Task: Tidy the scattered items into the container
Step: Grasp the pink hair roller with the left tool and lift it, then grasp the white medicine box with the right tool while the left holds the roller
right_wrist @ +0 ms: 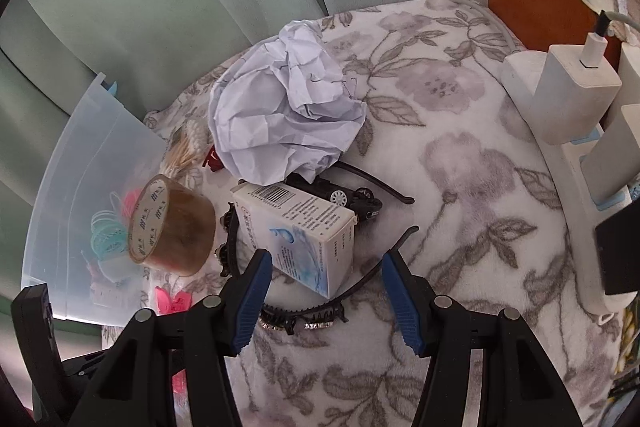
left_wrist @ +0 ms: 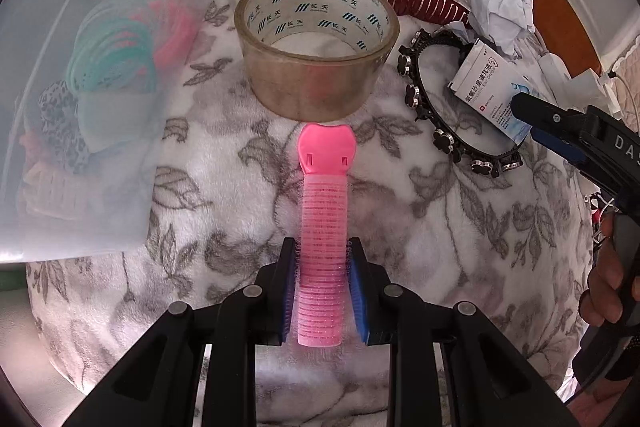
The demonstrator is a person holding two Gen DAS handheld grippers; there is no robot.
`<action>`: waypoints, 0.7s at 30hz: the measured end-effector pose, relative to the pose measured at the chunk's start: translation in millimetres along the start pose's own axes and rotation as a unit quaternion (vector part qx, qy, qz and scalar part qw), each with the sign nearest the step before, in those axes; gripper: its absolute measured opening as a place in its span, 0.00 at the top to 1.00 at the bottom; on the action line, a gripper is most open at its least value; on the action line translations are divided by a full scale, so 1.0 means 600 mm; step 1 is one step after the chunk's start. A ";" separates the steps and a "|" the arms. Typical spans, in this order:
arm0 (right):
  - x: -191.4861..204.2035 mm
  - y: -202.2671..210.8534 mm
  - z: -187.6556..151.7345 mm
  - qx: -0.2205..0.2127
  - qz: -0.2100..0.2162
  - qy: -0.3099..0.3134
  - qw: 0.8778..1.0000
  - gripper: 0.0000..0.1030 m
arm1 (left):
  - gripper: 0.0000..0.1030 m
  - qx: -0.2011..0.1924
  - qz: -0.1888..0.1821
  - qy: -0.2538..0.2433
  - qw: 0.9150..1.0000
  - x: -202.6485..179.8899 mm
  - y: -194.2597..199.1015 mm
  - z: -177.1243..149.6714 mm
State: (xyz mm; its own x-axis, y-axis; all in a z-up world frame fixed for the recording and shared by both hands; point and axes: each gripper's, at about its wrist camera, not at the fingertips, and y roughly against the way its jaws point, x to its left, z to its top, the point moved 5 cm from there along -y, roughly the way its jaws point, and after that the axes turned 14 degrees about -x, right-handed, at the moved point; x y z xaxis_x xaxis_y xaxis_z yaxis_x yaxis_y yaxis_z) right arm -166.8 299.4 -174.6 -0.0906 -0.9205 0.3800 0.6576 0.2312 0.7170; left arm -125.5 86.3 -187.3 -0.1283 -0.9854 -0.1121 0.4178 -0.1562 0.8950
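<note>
Inside translucent container (left_wrist: 80, 107): coloured hair rings (left_wrist: 120, 43), leopard-print scrunchie (left_wrist: 64, 123). Left gripper (left_wrist: 323, 291) jaws clamped pink hair roller (left_wrist: 323, 227); right gripper (right_wrist: 326, 303) jaws stood wide, empty.

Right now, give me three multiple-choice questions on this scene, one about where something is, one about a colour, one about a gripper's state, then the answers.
1. Where does the white medicine box lie?
A. inside the clear container
B. across the black headband
C. under the tape roll

2. What colour is the hair roller?
A. pink
B. yellow
C. black

3. How does the right gripper stand?
A. shut on the crumpled paper
B. shut on the headband
C. open, holding nothing

Answers: 1 B, the box rests on the black headband. 2 A, the roller clamped in the left gripper is pink. 3 C, its blue pads stand apart, touching nothing.
</note>
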 end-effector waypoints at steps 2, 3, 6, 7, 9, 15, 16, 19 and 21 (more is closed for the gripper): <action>-0.001 -0.008 0.003 0.002 -0.003 -0.001 1.000 0.40 | 0.75 0.002 -0.003 0.003 1.000 0.003 -0.003 0.003; 0.000 -0.010 0.004 0.003 -0.002 -0.001 1.000 0.38 | 0.75 0.002 -0.004 0.003 1.000 0.003 -0.004 0.004; 0.004 -0.009 0.006 0.002 -0.004 0.000 1.000 0.38 | 0.75 0.004 -0.006 0.004 1.000 0.006 -0.006 0.006; 0.006 -0.006 0.006 0.002 -0.002 -0.003 1.000 0.38 | 0.75 0.004 -0.007 0.006 1.000 0.007 -0.006 0.007; 0.014 0.002 0.005 0.003 0.014 -0.014 1.000 0.38 | 0.75 0.005 -0.009 0.009 1.000 0.009 -0.006 0.008; 0.059 0.022 0.006 -0.008 0.049 0.010 0.999 0.38 | 0.75 0.002 -0.012 0.020 1.000 0.024 -0.006 0.016; 0.059 0.022 0.006 -0.012 0.043 0.012 0.999 0.38 | 0.75 0.003 -0.013 0.021 1.000 0.025 -0.007 0.017; 0.041 0.012 0.005 -0.007 0.032 -0.004 0.999 0.38 | 0.75 0.003 -0.015 0.023 1.000 0.028 -0.009 0.019; 0.028 0.006 0.003 -0.002 0.027 -0.012 1.000 0.38 | 0.75 0.003 -0.015 0.023 1.000 0.028 -0.009 0.017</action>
State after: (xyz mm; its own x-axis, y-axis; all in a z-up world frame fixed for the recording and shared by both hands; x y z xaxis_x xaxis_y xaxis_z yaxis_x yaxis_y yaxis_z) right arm -167.3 285.5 -164.7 -0.0736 -0.8989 0.4320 0.6651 0.2786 0.6929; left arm -139.4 71.4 -189.7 -0.1001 -0.9822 -0.1587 0.4089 -0.1860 0.8934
